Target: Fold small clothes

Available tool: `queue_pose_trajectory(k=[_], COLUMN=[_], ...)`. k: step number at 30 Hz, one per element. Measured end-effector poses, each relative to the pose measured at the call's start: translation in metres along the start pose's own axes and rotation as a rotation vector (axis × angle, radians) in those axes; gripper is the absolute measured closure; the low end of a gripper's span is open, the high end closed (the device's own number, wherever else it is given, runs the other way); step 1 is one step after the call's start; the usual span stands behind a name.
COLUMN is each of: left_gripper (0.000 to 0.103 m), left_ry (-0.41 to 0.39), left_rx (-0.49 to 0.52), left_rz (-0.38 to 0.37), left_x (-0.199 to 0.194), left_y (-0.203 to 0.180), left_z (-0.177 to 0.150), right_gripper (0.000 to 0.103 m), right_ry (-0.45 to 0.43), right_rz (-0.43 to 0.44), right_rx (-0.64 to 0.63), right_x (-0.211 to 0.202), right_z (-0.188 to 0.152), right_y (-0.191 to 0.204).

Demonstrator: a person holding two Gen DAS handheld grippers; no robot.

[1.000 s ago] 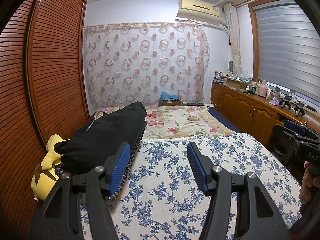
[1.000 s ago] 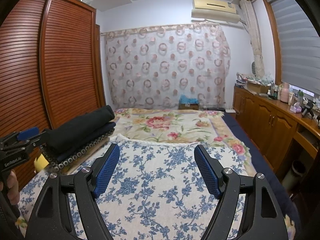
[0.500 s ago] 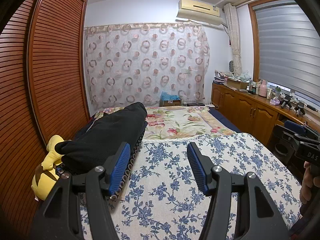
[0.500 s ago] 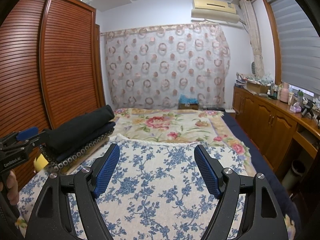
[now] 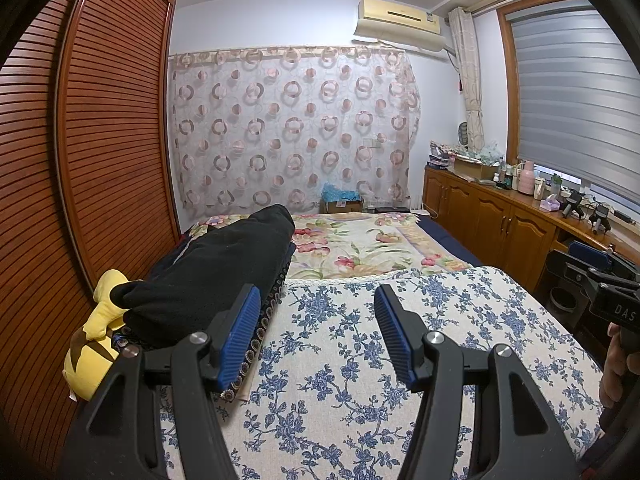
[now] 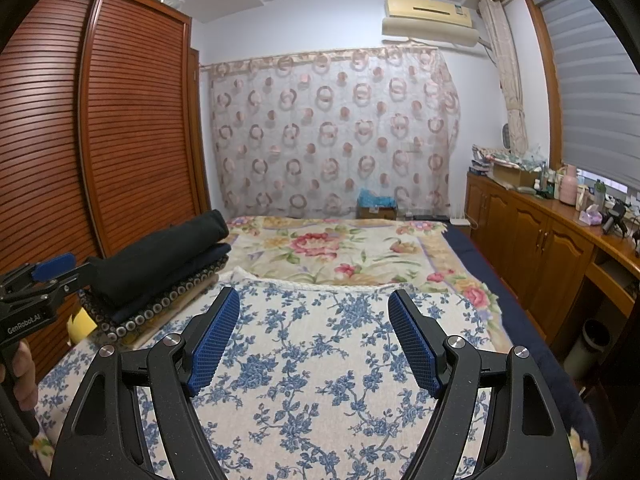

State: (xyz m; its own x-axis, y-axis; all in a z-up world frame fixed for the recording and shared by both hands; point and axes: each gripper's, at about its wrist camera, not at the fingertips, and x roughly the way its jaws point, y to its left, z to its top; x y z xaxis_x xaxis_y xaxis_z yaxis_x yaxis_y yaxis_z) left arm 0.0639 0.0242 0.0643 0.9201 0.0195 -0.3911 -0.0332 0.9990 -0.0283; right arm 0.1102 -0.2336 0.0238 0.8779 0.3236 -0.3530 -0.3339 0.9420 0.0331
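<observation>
Here, before any fold, I hold the 2 blue-padded grippers, left gripper (image 5: 316, 328) and right gripper (image 6: 314, 338), parted and empty above the blue-flowered bedspread (image 6: 320, 380); next, I judge, comes reaching the folded black garment pile (image 5: 216, 276).

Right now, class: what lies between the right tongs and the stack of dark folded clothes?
Only bare blue-flowered bedcover. The right wrist view shows the right tongs open and empty, with the stack of dark folded clothes away at the bed's left edge.

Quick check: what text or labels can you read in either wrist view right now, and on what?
"GenRobot.AI": on the left tongs' body, right wrist view.
"DAS": on the right tongs' body, cut off by the frame edge.
Air conditioner sticker: too small to read.
Box label: blurred.
</observation>
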Motion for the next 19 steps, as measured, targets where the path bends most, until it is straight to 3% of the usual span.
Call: queue_pose_trajectory(k=[19], left_gripper=[0.044], left_ry=[-0.003], left_rx=[0.000], left_rz=[0.001], left_x=[-0.0015], left_y=[0.0005], left_z=[0.0012], right_gripper=[0.024], right_ry=[-0.004], right_rz=[-0.001], right_rx=[0.002], right_x=[0.0001], right_z=[0.0009], right_y=[-0.0027])
